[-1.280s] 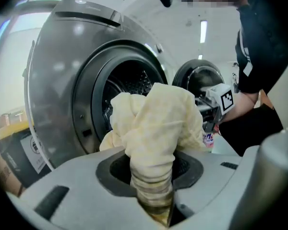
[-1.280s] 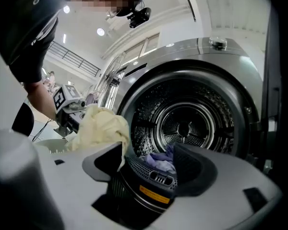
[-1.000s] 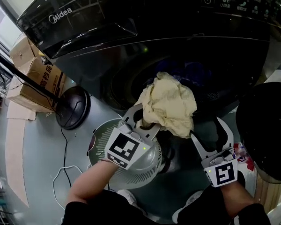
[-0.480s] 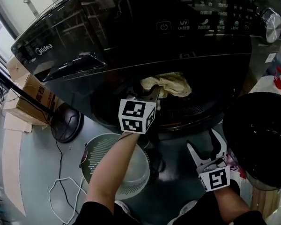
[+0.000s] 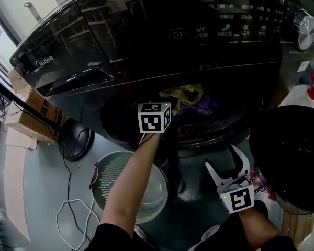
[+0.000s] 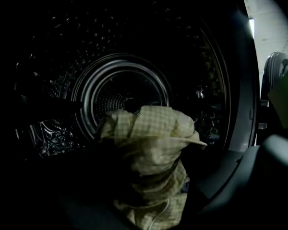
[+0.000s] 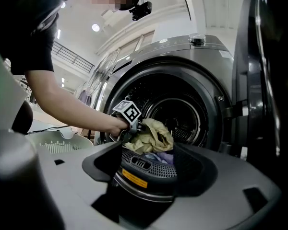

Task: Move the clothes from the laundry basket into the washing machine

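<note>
The yellow checked cloth (image 6: 149, 143) lies bunched in the mouth of the washing machine drum (image 6: 120, 87), on top of a purple garment (image 5: 201, 104). My left gripper (image 5: 166, 109) reaches into the drum opening. Its jaws are opening, with the yellow cloth (image 7: 153, 134) still between them and the right jaw standing apart from it. The jaws themselves are mostly lost in the dark. My right gripper (image 5: 225, 162) hangs open and empty below the drum opening, near the open black door (image 5: 290, 156). The pale laundry basket (image 5: 126, 184) stands on the floor below my left arm.
Cardboard boxes (image 5: 34, 106) and a round black stand base (image 5: 76, 140) sit left of the washing machine (image 5: 146, 46). A white cable (image 5: 68, 213) trails over the floor by the basket. The drum's dark rubber rim (image 7: 149, 169) lies just ahead of my right gripper.
My left gripper carried the yellow cloth from above the basket forward into the drum, so its jaws are now hidden there. The right gripper dropped back slightly and stays empty.
</note>
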The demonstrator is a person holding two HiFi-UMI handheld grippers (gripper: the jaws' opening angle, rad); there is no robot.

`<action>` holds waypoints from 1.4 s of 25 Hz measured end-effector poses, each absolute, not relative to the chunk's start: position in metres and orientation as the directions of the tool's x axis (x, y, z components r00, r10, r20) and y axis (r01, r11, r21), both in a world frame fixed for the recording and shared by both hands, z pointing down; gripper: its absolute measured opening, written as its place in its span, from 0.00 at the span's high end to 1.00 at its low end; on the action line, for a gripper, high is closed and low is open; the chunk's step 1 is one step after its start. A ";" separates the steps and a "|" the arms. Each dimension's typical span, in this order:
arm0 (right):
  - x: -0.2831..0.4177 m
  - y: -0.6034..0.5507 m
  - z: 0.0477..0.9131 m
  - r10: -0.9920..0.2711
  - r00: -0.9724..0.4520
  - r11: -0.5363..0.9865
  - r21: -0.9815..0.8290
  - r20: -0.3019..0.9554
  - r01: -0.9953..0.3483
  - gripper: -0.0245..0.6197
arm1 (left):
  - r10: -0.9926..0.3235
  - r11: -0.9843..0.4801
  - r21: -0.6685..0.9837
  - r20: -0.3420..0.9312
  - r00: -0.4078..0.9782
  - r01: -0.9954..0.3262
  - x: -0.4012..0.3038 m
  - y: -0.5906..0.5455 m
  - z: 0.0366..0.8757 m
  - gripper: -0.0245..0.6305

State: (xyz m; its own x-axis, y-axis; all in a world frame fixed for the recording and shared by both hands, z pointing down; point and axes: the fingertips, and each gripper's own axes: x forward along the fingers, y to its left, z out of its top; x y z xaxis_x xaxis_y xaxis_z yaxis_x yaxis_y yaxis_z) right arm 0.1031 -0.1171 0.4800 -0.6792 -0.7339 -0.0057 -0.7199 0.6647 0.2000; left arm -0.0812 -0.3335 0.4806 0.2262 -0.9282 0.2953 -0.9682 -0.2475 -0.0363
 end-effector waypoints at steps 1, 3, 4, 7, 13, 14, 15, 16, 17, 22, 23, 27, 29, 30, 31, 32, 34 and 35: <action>0.100 -0.118 0.480 -0.730 -0.683 0.668 0.201 -0.007 -0.716 0.50 | -0.925 -0.255 -0.027 0.299 0.236 -0.966 -0.079 -0.331 0.479 0.33; 0.095 -0.118 0.480 -0.725 -0.689 0.675 0.195 -0.006 -0.712 0.50 | -0.910 -0.288 -0.004 0.312 0.272 -0.958 -0.072 -0.321 0.478 0.33; 0.093 -0.118 0.480 -0.723 -0.690 0.677 0.192 -0.004 -0.711 0.50 | -0.900 -0.309 0.001 0.322 0.293 -0.951 -0.066 -0.315 0.480 0.33; 0.089 -0.120 0.478 -0.720 -0.694 0.680 0.187 -0.011 -0.709 0.50 | -0.878 -0.352 -0.006 0.350 0.327 -0.936 -0.051 -0.293 0.483 0.33; 0.080 -0.120 0.474 -0.715 -0.699 0.685 0.184 -0.017 -0.705 0.50 | -0.853 -0.364 0.074 0.375 0.365 -0.928 -0.042 -0.250 0.476 0.33; 0.078 -0.120 0.474 -0.715 -0.699 0.685 0.186 -0.016 -0.704 0.50 | -0.847 -0.379 0.086 0.369 0.382 -0.922 -0.038 -0.243 0.472 0.33; 0.077 -0.120 0.474 -0.713 -0.701 0.686 0.189 -0.016 -0.703 0.50 | -0.842 -0.397 0.089 0.362 0.401 -0.913 -0.034 -0.235 0.468 0.33; 0.075 -0.120 0.474 -0.712 -0.702 0.687 0.192 -0.017 -0.701 0.50 | -0.837 -0.418 0.081 0.354 0.418 -0.905 -0.029 -0.227 0.465 0.33; 0.073 -0.120 0.473 -0.712 -0.702 0.687 0.191 -0.020 -0.701 0.50 | -0.835 -0.437 0.062 0.343 0.431 -0.897 -0.026 -0.218 0.461 0.33; 0.065 -0.120 0.468 -0.711 -0.703 0.686 0.187 -0.036 -0.703 0.50 | -0.849 -0.493 -0.117 0.278 0.448 -0.862 -0.022 -0.178 0.451 0.33; 0.063 -0.119 0.467 -0.708 -0.705 0.688 0.192 -0.038 -0.700 0.50 | -0.848 -0.502 -0.135 0.270 0.455 -0.855 -0.023 -0.170 0.451 0.33; 0.052 -0.117 0.458 -0.711 -0.702 0.688 0.160 -0.047 -0.708 0.50 | -0.841 -0.527 -0.157 0.239 0.486 -0.835 -0.034 -0.135 0.452 0.33; 0.048 -0.115 0.451 -0.723 -0.690 0.683 0.116 -0.030 -0.721 0.50 | -0.843 -0.529 -0.158 0.208 0.495 -0.834 -0.044 -0.121 0.450 0.33; 0.045 -0.111 0.444 -0.728 -0.685 0.679 0.104 -0.025 -0.727 0.50 | -0.844 -0.530 -0.150 0.195 0.500 -0.835 -0.050 -0.114 0.449 0.34; 0.041 -0.107 0.435 -0.732 -0.681 0.676 0.105 -0.028 -0.730 0.50 | -0.845 -0.528 -0.133 0.183 0.503 -0.839 -0.057 -0.107 0.447 0.35; 0.036 -0.103 0.427 -0.733 -0.679 0.672 0.118 -0.034 -0.731 0.50 | -0.849 -0.521 -0.108 0.170 0.501 -0.847 -0.064 -0.101 0.444 0.40; 0.027 -0.096 0.415 -0.741 -0.671 0.661 0.138 -0.030 -0.737 0.50 | -0.870 -0.483 -0.061 0.147 0.470 -0.874 -0.081 -0.090 0.435 0.59; 0.023 -0.094 0.408 -0.750 -0.661 0.653 0.133 -0.024 -0.745 0.50 | -0.884 -0.455 -0.041 0.137 0.446 -0.890 -0.091 -0.084 0.429 0.67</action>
State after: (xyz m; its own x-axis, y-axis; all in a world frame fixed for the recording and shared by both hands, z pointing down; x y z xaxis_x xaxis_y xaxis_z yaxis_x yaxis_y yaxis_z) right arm 0.0227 -0.0936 0.4082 -0.6613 -0.7498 -0.0237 -0.7454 0.6532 0.1334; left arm -0.0907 -0.0845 0.4288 0.4460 -0.8845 0.1368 -0.8896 -0.4550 -0.0412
